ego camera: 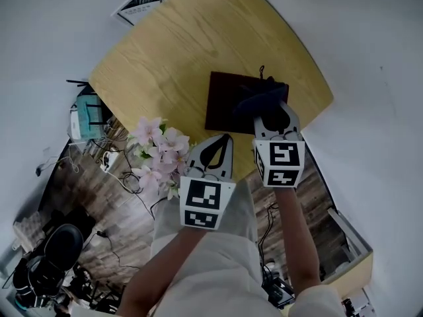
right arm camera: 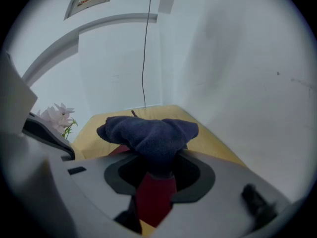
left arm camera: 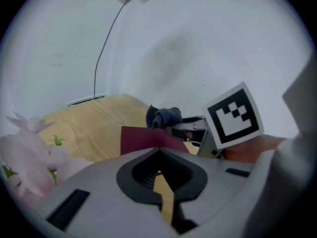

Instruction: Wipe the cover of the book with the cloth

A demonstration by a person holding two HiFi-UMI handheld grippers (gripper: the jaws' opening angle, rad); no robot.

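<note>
Our right hand-held gripper (ego camera: 271, 109) clamps the bunched dark-blue cloth (ego camera: 259, 100) over the plain maroon book (ego camera: 225, 103). Our left hand-held gripper (ego camera: 225, 141), closed and empty, hangs beside the book.

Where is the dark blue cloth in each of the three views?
Head view: cloth right of centre, over the right part of the book, at the tip of the right gripper.
Left gripper view: cloth at centre, above the book's far edge.
Right gripper view: cloth at centre, bunched and clamped between the jaws.
Shared landmark: the dark red book, seen in all three.
</note>
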